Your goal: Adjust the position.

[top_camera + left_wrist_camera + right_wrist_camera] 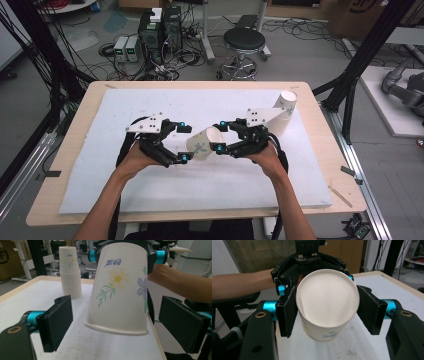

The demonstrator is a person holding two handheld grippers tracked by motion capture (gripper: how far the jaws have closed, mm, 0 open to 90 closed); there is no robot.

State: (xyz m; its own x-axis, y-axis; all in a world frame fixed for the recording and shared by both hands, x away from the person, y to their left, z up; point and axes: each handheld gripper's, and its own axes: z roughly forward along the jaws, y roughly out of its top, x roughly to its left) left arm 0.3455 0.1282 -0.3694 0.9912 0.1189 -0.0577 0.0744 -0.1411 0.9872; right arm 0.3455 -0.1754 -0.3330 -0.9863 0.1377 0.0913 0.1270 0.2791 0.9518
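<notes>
White paper cup [204, 143] with flower print sits in the air over the middle of the white sheet [150, 185] on the table [52, 172], between the two grippers. The right gripper [220, 136] pinches it, pads pressed on either side with the open mouth facing that gripper's camera, while the left gripper [183, 141] is spread wide, its jaws flanking the cup with clear gaps on both sides and not touching it. A stack of cups [286, 105] stands upside down near the far right corner of the sheet, well apart from both grippers.
</notes>
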